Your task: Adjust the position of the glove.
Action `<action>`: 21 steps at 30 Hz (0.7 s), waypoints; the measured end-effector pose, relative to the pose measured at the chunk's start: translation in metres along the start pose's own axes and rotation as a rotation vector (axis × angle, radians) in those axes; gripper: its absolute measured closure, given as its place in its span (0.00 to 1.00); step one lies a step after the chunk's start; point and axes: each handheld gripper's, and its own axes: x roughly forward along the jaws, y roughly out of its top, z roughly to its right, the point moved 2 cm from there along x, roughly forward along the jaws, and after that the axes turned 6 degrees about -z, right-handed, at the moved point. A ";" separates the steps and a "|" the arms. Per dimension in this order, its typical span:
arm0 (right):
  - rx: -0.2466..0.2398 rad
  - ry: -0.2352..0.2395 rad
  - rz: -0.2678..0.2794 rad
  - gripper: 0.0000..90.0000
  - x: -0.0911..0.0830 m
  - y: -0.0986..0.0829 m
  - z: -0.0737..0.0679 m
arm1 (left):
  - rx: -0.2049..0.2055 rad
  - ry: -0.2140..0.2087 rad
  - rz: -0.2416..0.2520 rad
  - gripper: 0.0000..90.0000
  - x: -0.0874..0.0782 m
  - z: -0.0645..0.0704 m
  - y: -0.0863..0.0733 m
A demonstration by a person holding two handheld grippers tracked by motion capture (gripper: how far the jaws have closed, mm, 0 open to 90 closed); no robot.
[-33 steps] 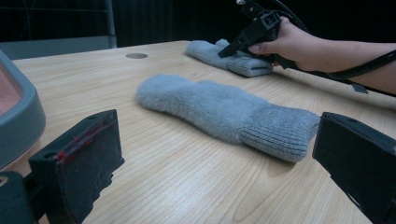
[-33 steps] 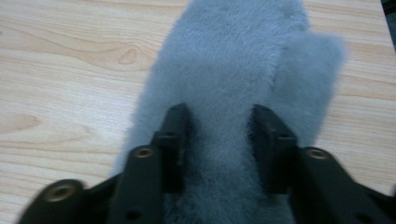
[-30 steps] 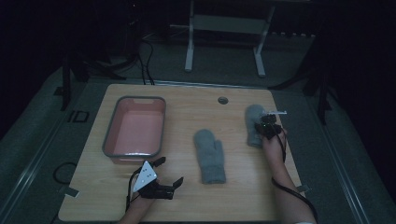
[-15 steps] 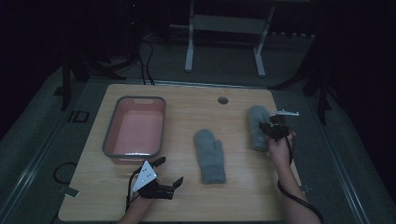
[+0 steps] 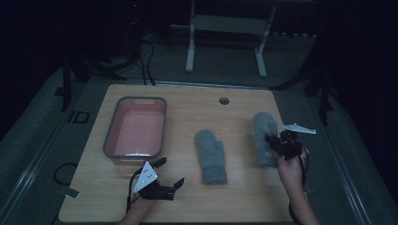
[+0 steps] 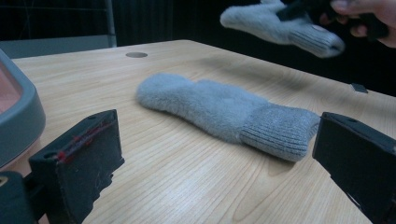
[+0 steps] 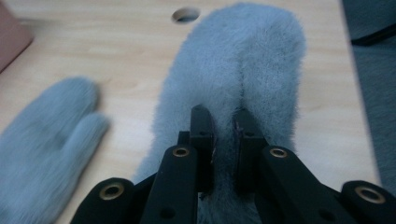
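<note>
Dark floor and metal stand legs surround a pale wooden table (image 5: 187, 206) in the high view. At the frame's left centre sits a grey tub (image 5: 136, 131) with a pink inside. One grey mitten (image 5: 211, 156) lies flat at the middle of the frame, cuff toward the bottom edge. My left claw (image 5: 169, 174) rests low in the frame, just under the tub, jaws spread wide and holding nothing. At the right, my right claw (image 5: 274, 143) is clenched on the second mitten (image 5: 264, 136), near its cuff.

From the left gripper view, the flat mitten (image 6: 224, 109) stretches across the middle of the frame between my two parted black jaws, apart from both. The tub's grey rim (image 6: 21, 116) curves in at the left edge. At the upper right, the second mitten (image 6: 275, 25) hangs clear above the wood (its shadow lies on the boards below), gripped in my right hand (image 6: 369, 14).

From the right gripper view, my jaws pinch a fold of the fuzzy second mitten (image 7: 247, 65), which fills the centre. The flat mitten (image 7: 42, 140) is blurred at lower left; a round hole (image 7: 185, 15) in the table sits at the top.
</note>
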 end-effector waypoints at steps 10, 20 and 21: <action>0.025 0.011 -0.074 0.90 0.013 -0.051 -0.009 | 0.000 0.002 0.001 0.02 0.000 0.000 0.000; -0.011 -0.001 -0.143 0.86 0.034 -0.071 -0.005 | 0.003 0.002 0.005 0.02 0.000 0.000 0.000; -0.009 0.001 -0.143 0.86 0.035 -0.071 -0.004 | 0.005 0.002 0.004 0.02 0.000 0.001 0.000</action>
